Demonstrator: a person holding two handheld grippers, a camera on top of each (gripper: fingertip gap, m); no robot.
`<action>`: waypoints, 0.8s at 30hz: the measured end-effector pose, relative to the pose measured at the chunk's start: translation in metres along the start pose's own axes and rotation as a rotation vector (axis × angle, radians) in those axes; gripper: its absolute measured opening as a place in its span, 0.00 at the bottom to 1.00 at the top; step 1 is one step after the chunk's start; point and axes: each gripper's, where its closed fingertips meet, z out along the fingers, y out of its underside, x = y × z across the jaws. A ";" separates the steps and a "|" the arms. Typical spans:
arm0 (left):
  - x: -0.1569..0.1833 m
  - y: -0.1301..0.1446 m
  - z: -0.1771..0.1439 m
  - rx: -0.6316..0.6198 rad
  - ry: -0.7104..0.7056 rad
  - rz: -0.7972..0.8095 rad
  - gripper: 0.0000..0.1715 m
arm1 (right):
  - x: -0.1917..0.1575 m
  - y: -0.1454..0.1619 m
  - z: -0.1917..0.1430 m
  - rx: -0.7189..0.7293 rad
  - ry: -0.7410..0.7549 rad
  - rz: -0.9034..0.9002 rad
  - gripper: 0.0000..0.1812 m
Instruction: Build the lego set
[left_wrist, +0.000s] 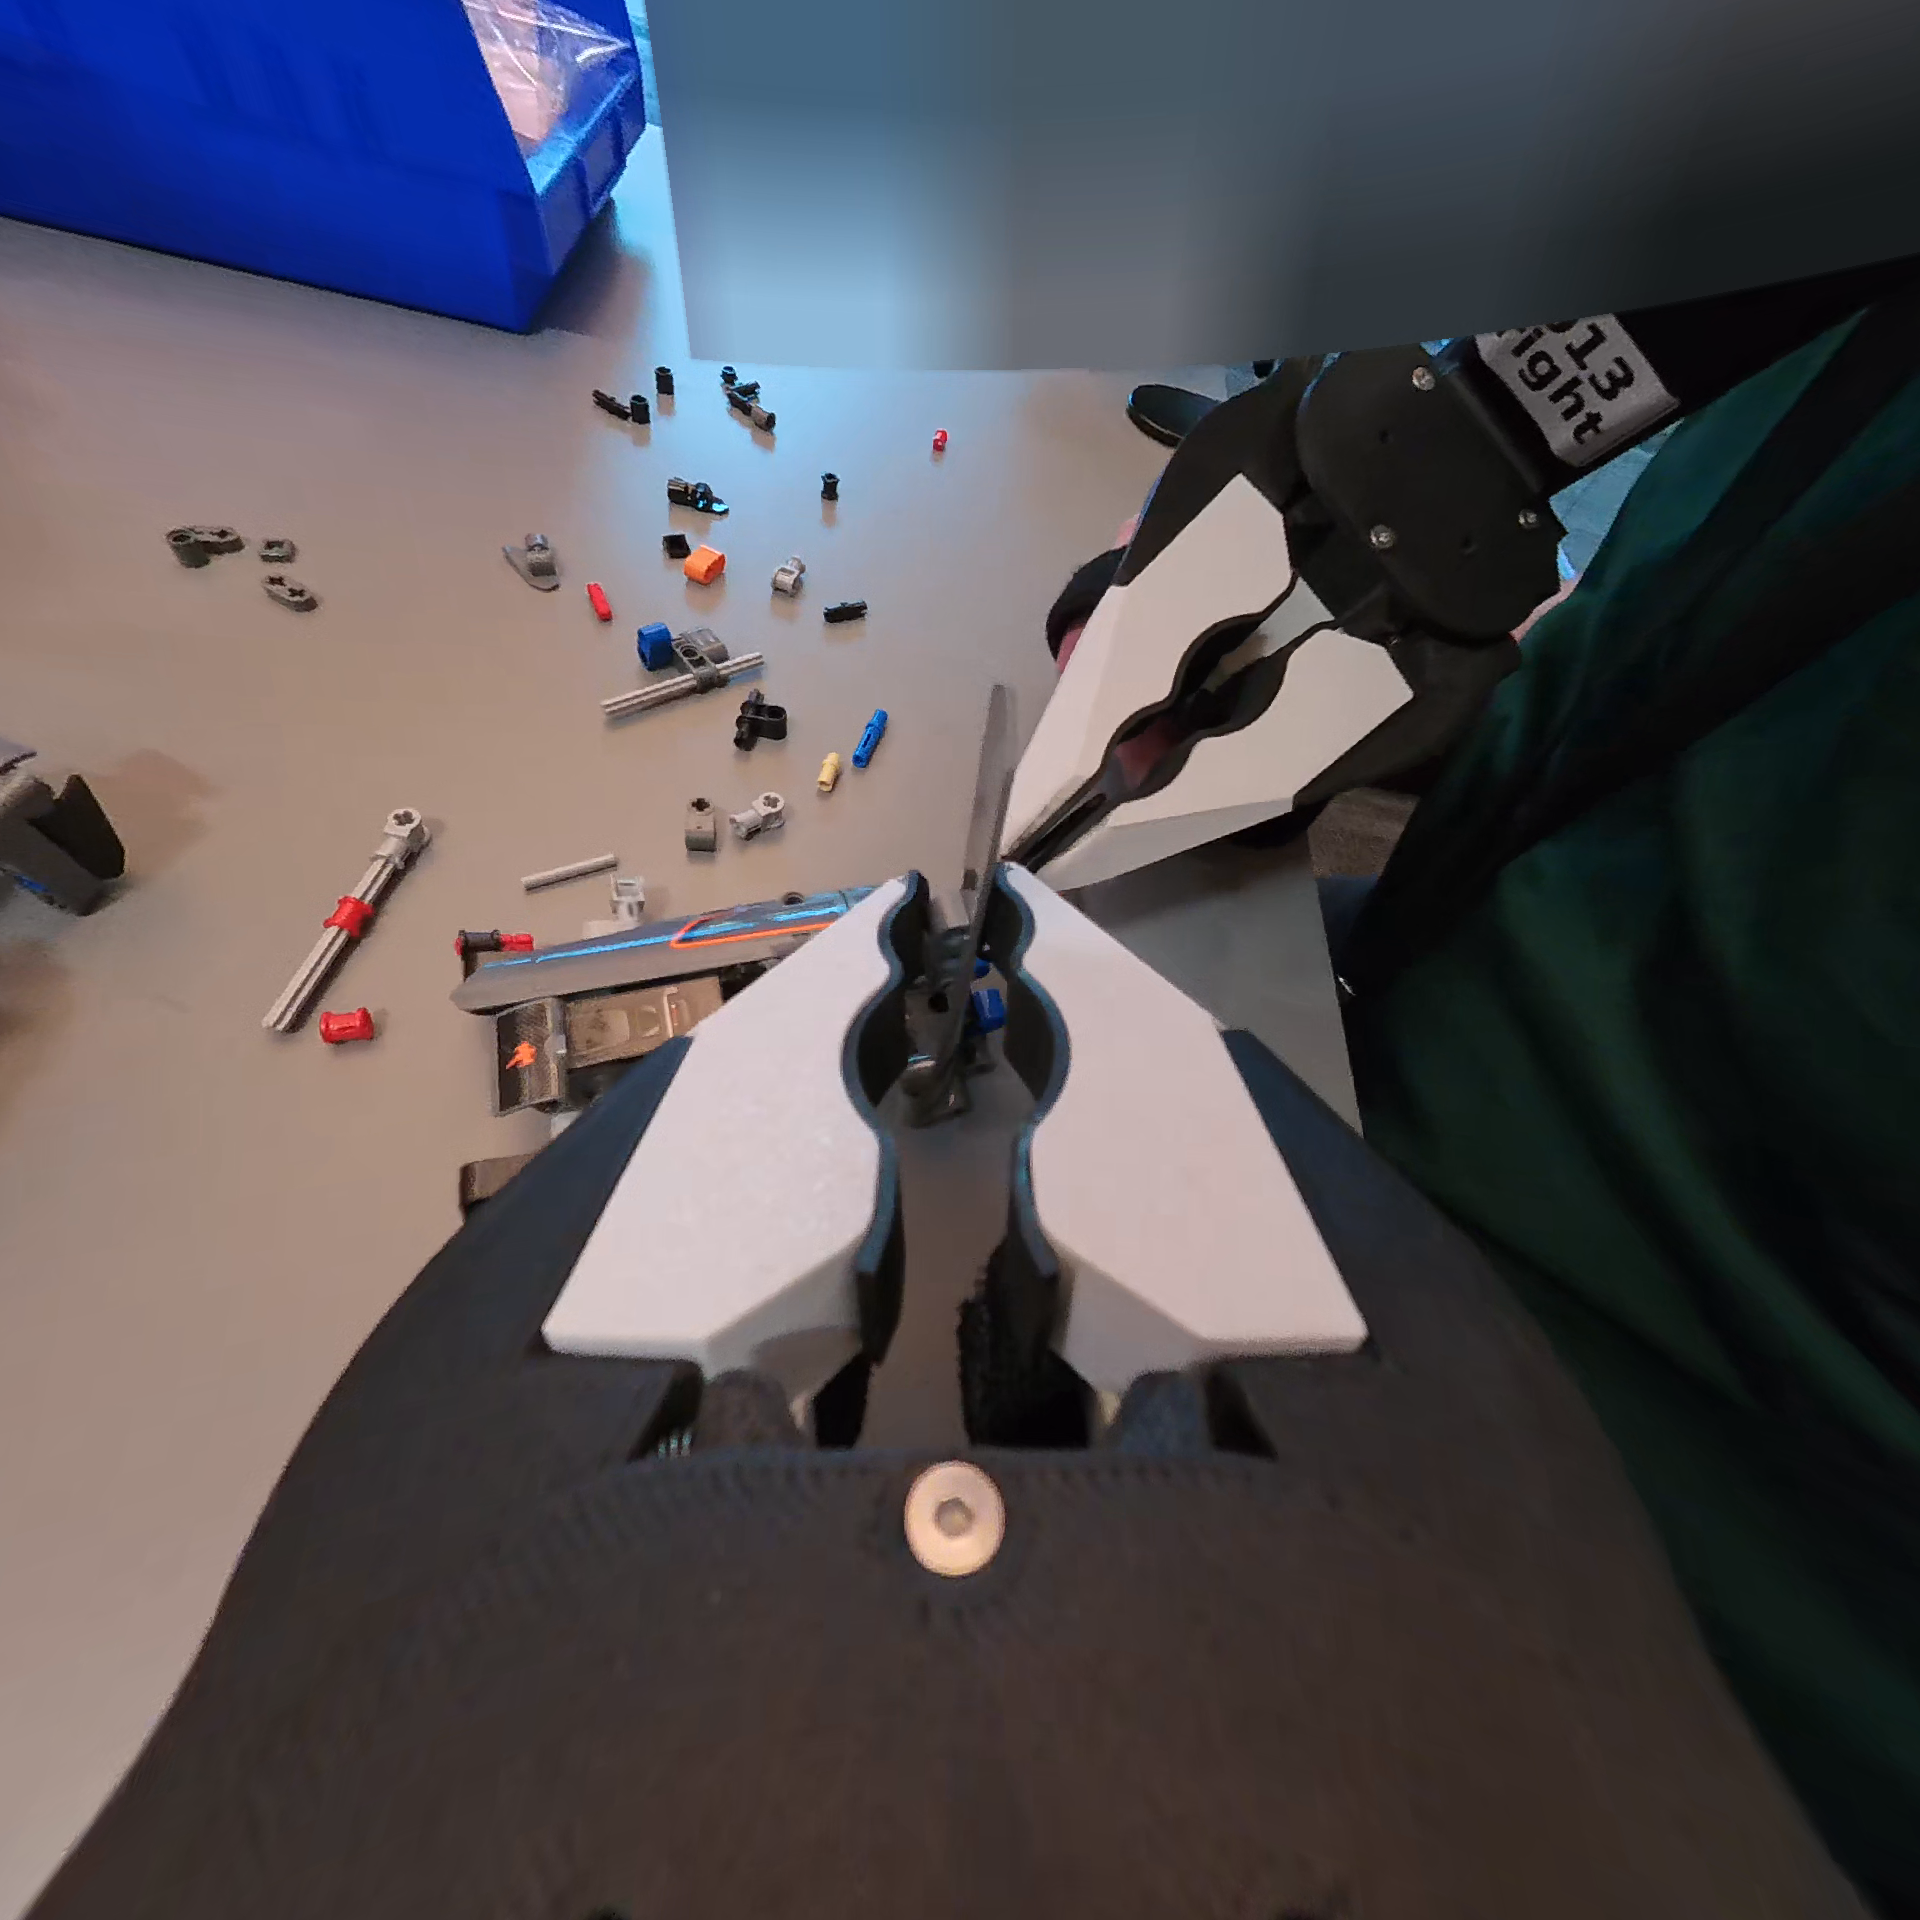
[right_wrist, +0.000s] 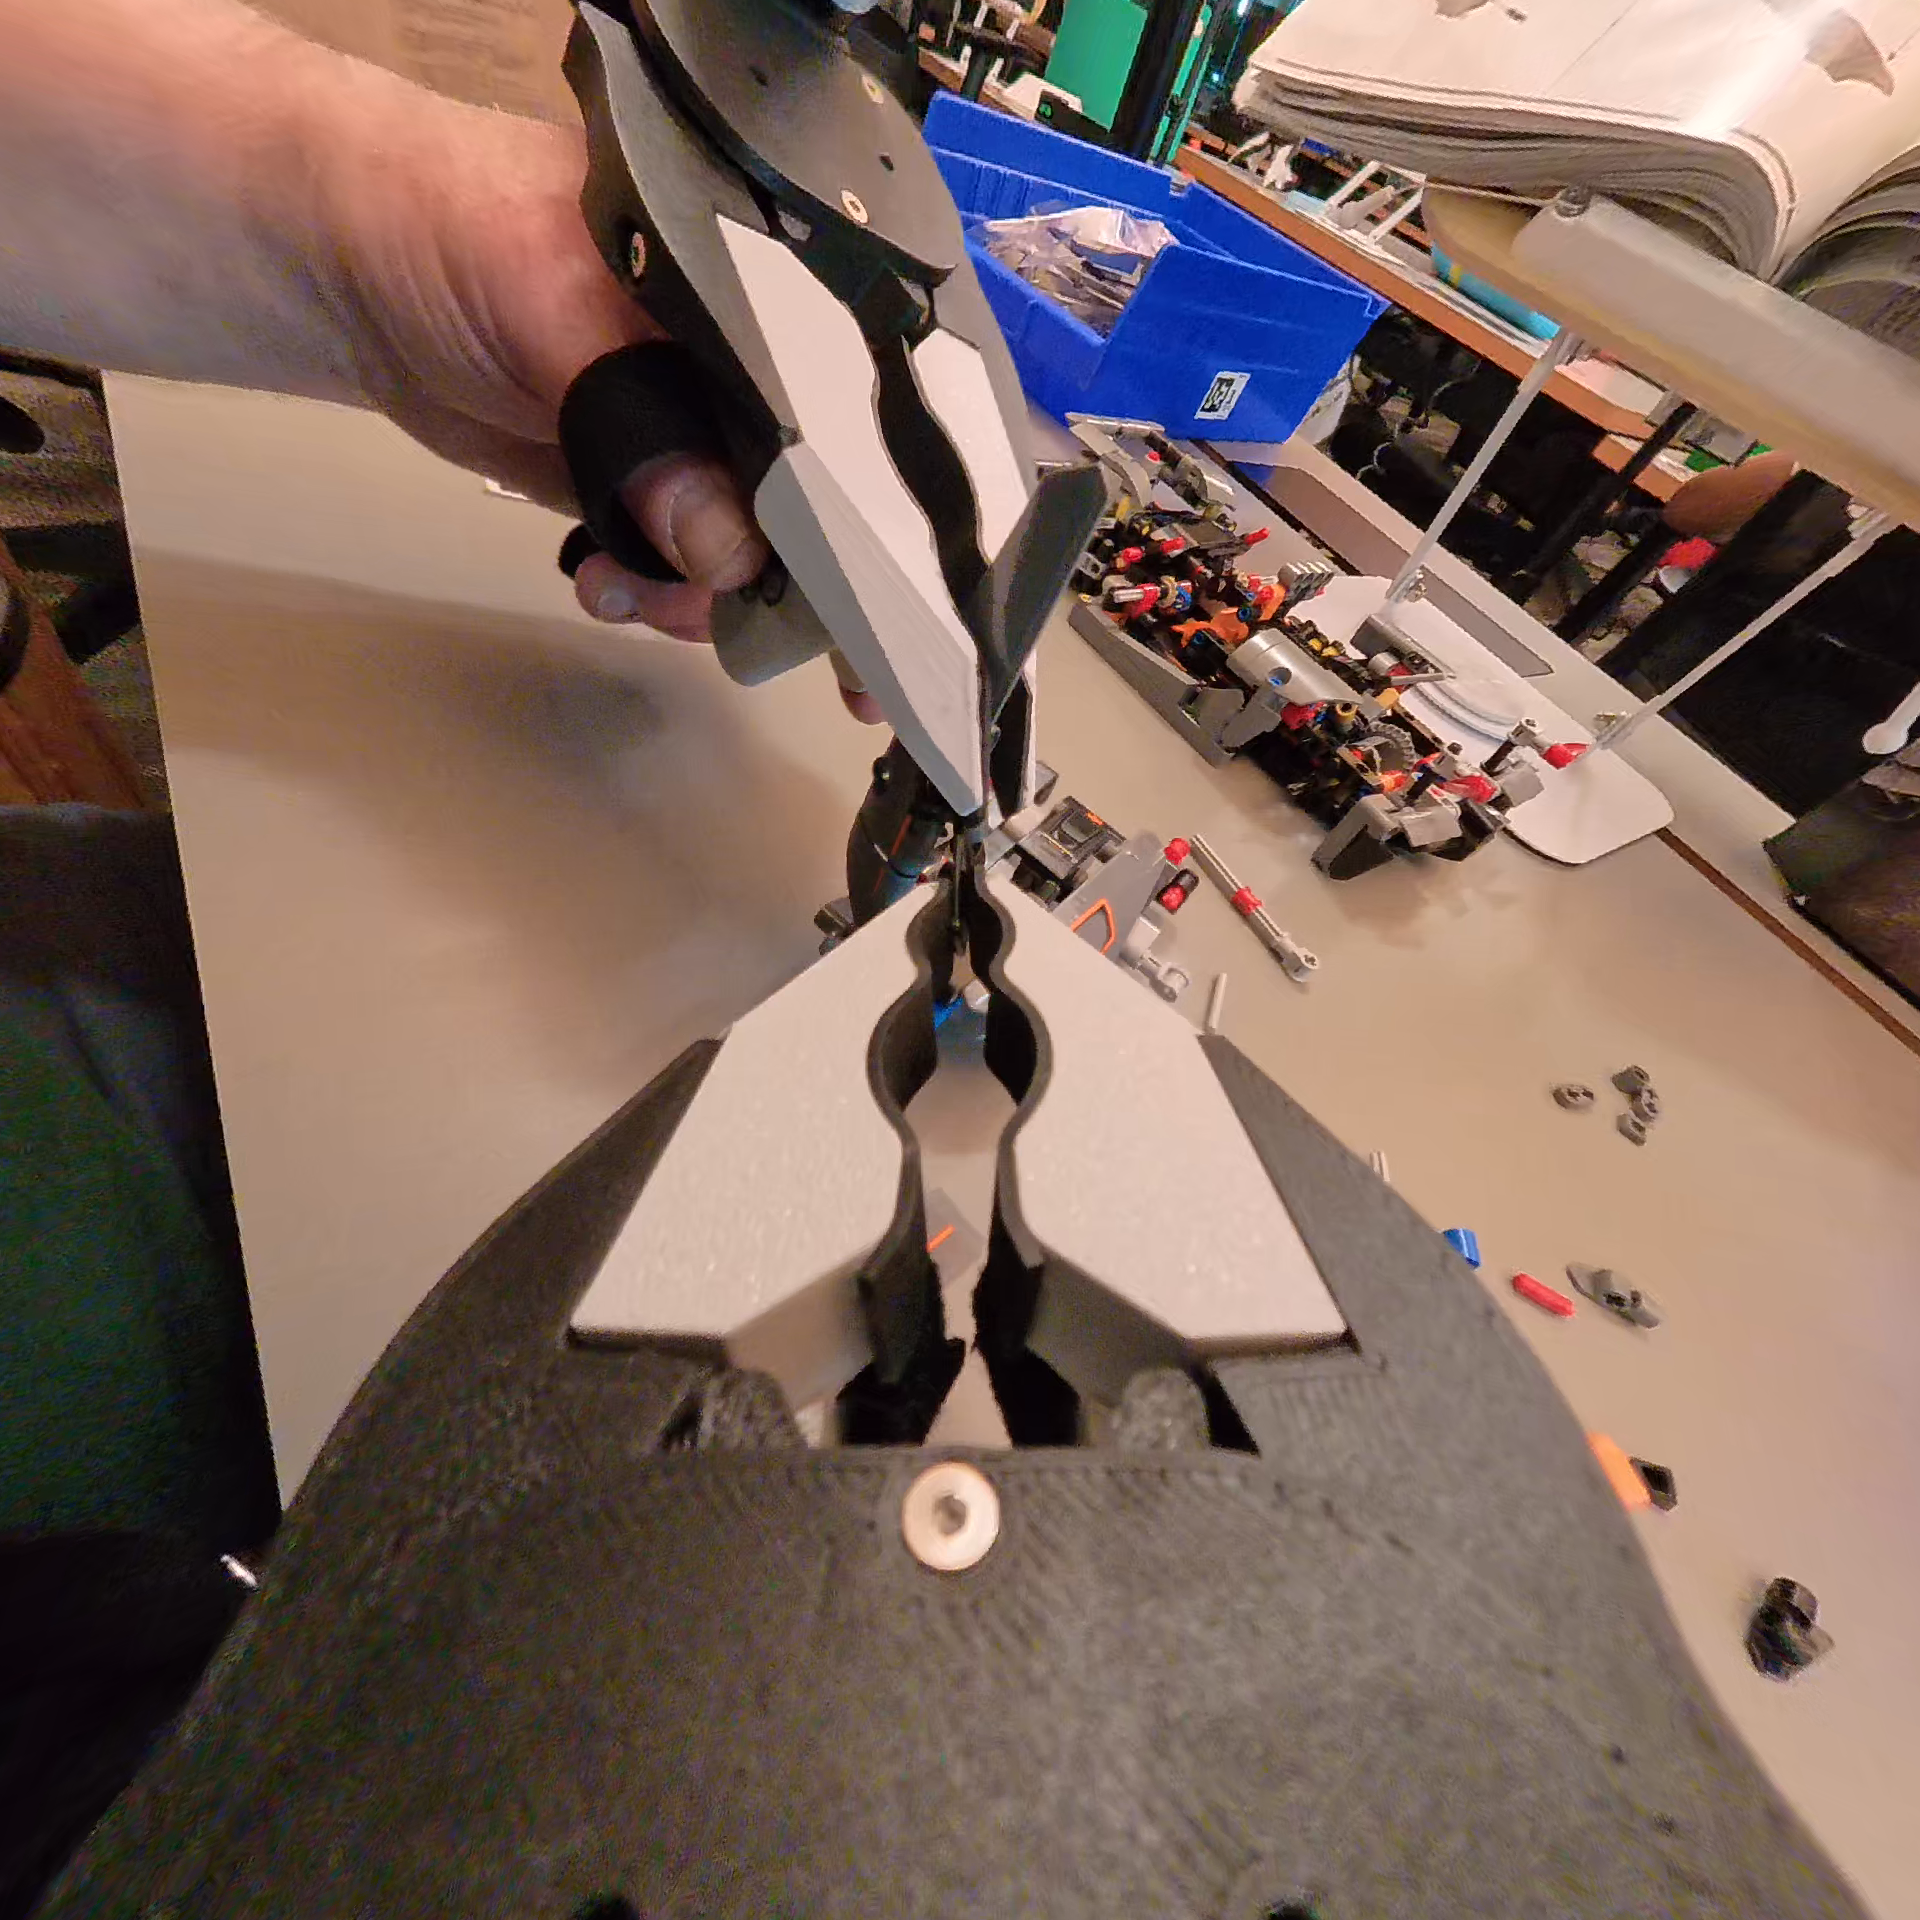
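Build is partway, maybe past half as a guess. A big chassis assembly (right_wrist: 1340, 686) w/ red, orange and grey parts sits far right on the desk (right_wrist: 499, 883), looks largely built. A smaller sub-assembly (left_wrist: 644, 987) w/ grey panel and orange stripe lies on the desk just left of the left claw (left_wrist: 961, 904).

Left claw: pressed together, pinching a dark flat panel piece (left_wrist: 987, 790) that sticks up past the tips, w/ small black and blue bits attached lower down. Right claw (right_wrist: 966, 904) meets it tip to tip and is nearly closed on sth thin and dark at that same joint; can't tell exactly what part it grips. In my reading they're mating or adjusting a small piece on the panel.

Still left: lots of loose parts on the desk, e.g. grey axle w/ red bush (left_wrist: 348, 920), blue pin (left_wrist: 870, 738), orange connector (left_wrist: 704, 564), black pins (left_wrist: 634, 403) farther off. Blue bin (left_wrist: 343, 145) at far left holds a clear bag, contents unclear. So the sub-assembly needs finishing and joining to the chassis, I'd say.
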 end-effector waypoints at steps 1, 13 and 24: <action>0.000 0.000 0.000 -0.006 0.006 0.003 0.06 | 0.000 0.000 0.000 0.000 -0.002 0.000 0.00; 0.001 0.009 -0.005 -0.071 -0.184 0.077 0.21 | -0.003 -0.003 0.000 0.021 -0.022 -0.009 0.00; -0.001 0.007 -0.010 -0.136 -0.298 0.207 0.17 | -0.003 -0.003 -0.001 0.025 -0.018 -0.018 0.00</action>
